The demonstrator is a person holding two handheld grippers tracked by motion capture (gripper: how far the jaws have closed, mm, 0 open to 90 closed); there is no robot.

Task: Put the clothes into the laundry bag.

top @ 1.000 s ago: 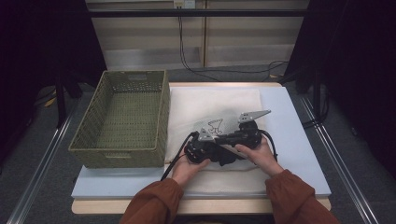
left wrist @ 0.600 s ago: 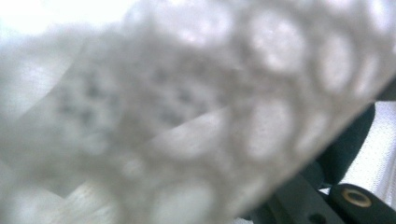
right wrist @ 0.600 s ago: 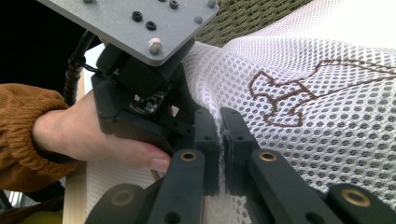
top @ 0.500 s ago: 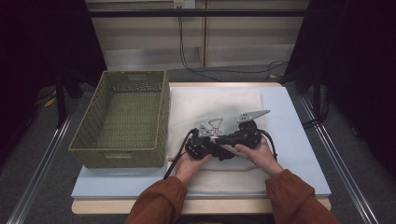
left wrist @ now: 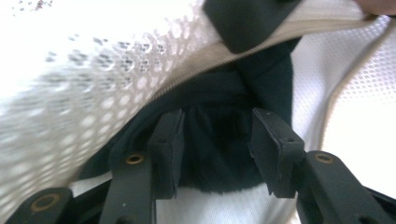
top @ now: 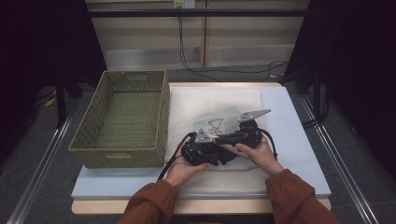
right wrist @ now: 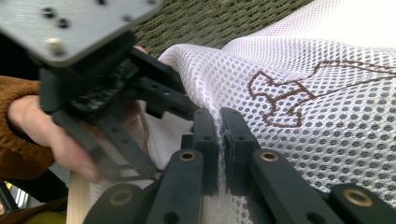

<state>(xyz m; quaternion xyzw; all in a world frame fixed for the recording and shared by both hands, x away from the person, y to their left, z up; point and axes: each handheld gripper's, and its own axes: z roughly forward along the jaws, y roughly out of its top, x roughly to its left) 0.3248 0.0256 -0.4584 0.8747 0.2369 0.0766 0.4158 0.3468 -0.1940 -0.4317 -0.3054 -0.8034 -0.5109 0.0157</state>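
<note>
A white mesh bag (top: 219, 123) with a brown stitched figure lies on a white cloth. My right gripper (right wrist: 219, 121) is shut on the bag's edge (right wrist: 212, 93) and holds it up. My left gripper (left wrist: 215, 135) reaches into the bag's mouth, under the beige zip edge (left wrist: 224, 56). Its jaws have just been opening and now stand apart, with a black cloth (left wrist: 215, 158) lying loose between the pads. In the high view both hands hold the grippers close together over the bag's near side, left gripper (top: 218, 156) and right gripper (top: 223, 140).
A green wicker basket (top: 116, 151) stands to the left of the white cloth (top: 210, 100), with nothing in it. Both rest on a blue mat (top: 289, 140) on the table. Cables trail from the grippers toward the near edge.
The left hand and its gripper have edged slightly over the bag. The right hand and the bag's held edge have stayed put.
</note>
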